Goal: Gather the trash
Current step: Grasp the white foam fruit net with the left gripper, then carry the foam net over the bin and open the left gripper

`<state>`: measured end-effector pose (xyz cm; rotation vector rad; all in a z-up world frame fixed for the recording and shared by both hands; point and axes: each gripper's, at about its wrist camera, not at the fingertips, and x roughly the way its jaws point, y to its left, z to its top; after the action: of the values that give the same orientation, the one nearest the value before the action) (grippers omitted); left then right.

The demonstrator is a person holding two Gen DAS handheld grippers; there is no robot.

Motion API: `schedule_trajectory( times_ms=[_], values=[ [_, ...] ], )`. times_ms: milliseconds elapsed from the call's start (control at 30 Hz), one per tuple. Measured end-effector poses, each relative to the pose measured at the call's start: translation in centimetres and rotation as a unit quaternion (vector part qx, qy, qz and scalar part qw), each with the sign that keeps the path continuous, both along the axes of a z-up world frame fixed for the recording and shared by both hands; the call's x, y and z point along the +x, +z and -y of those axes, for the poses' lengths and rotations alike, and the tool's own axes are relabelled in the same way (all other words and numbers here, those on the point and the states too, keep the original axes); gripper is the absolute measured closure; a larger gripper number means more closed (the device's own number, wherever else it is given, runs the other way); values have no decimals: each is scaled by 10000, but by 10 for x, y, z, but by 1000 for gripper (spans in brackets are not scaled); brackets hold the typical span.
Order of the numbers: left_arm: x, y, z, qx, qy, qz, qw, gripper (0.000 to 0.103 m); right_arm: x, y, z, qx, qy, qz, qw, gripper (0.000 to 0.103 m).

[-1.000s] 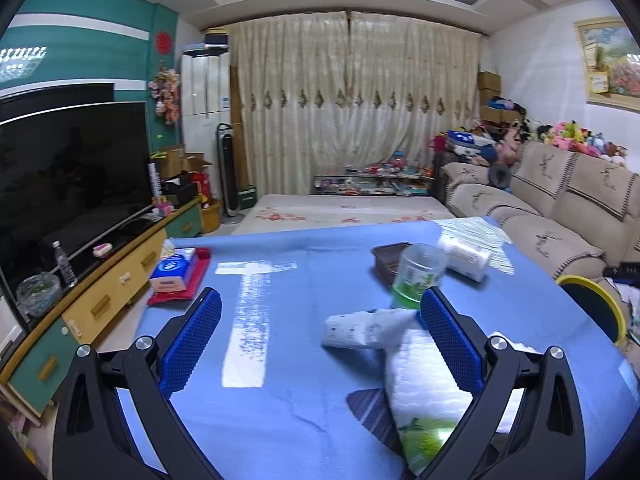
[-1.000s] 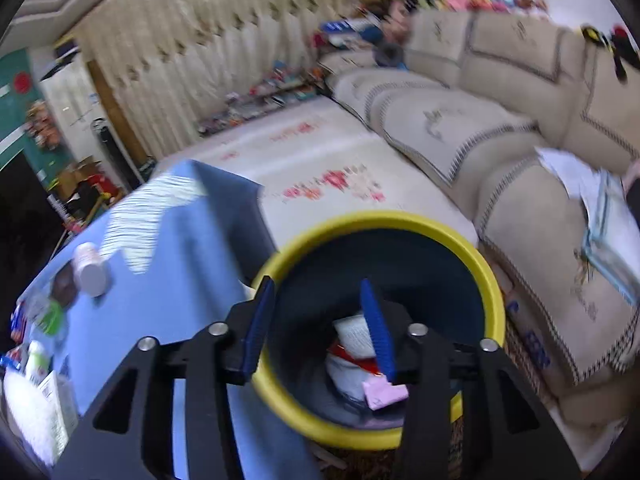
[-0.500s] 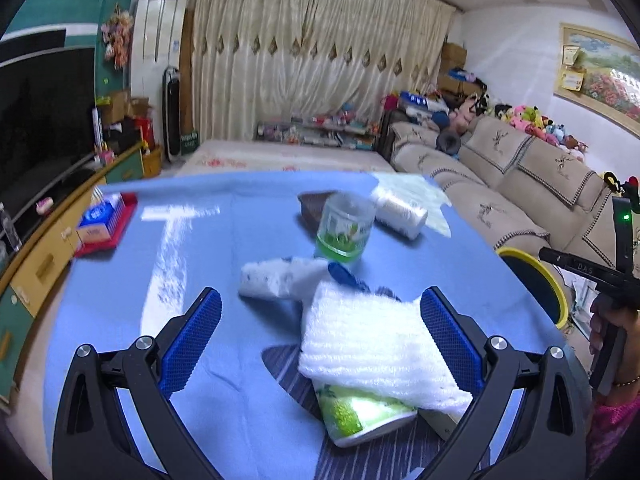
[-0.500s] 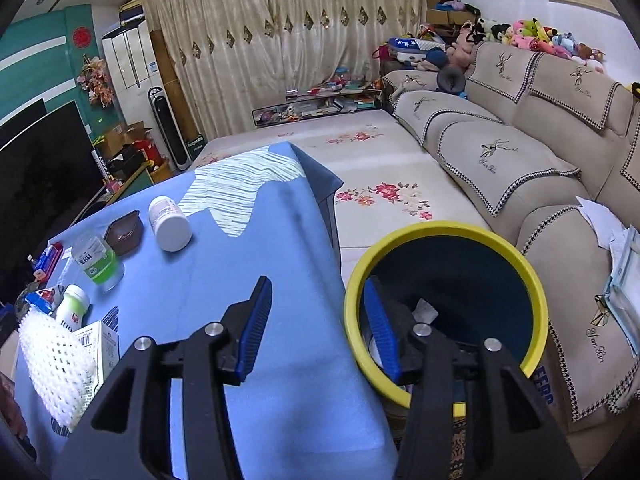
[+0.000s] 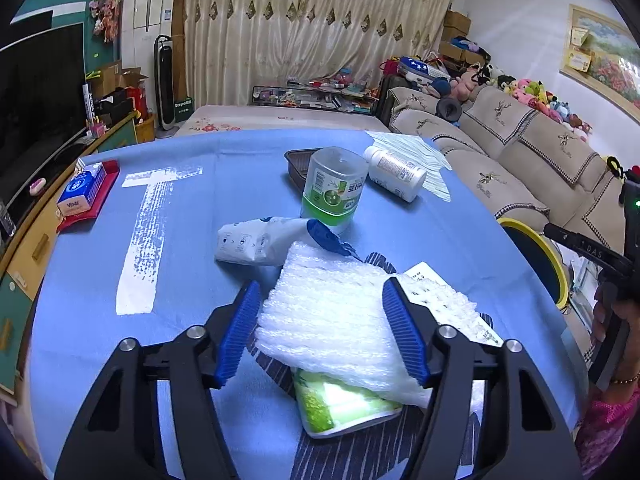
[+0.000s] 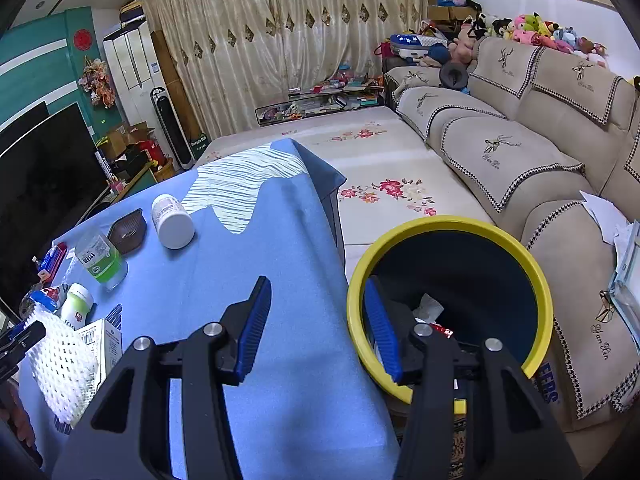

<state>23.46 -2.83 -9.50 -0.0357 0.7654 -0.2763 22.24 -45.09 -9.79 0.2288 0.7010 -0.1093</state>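
Note:
A white foam net sleeve [image 5: 332, 320] lies on the blue table over a green-and-white packet [image 5: 344, 408]. My left gripper [image 5: 326, 330] has closed in around the sleeve, its blue pads touching both sides. The sleeve also shows in the right wrist view [image 6: 60, 364]. A crumpled white-and-blue wrapper [image 5: 264, 240], a green-labelled jar [image 5: 334, 188] and a white pill bottle [image 5: 396, 174] lie beyond. My right gripper [image 6: 316, 324] is open and empty above the table's edge, beside the yellow-rimmed trash bin [image 6: 540, 288], which holds paper scraps.
A brown tray [image 5: 296, 160] sits behind the jar. A tissue pack on a red tray [image 5: 82, 196] is at the table's left edge. A white box [image 6: 102, 344] lies under the sleeve. A beige sofa [image 6: 500, 148] stands behind the bin. A TV cabinet runs along the left.
My left gripper moved forward and down and narrowed around the foam sleeve. My right gripper rose out of the bin, swung back over the table's edge and stays open.

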Motion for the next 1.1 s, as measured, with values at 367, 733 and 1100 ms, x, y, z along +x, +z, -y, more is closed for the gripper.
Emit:
schedule_trajectory(
  times_ms=[367,733,1100],
  values=[
    [-13,17,6,183,83,240,9995,86,-5,3,4,82,-29,90,9999,56],
    [-50,65,29,229,-122,949,9951,90,-16,12,15,195,-105,233,9995,56],
    [-69,111,70,367,-444,1480,9873,90,-42,31,35,15,-232,474,9986,56]
  ],
)
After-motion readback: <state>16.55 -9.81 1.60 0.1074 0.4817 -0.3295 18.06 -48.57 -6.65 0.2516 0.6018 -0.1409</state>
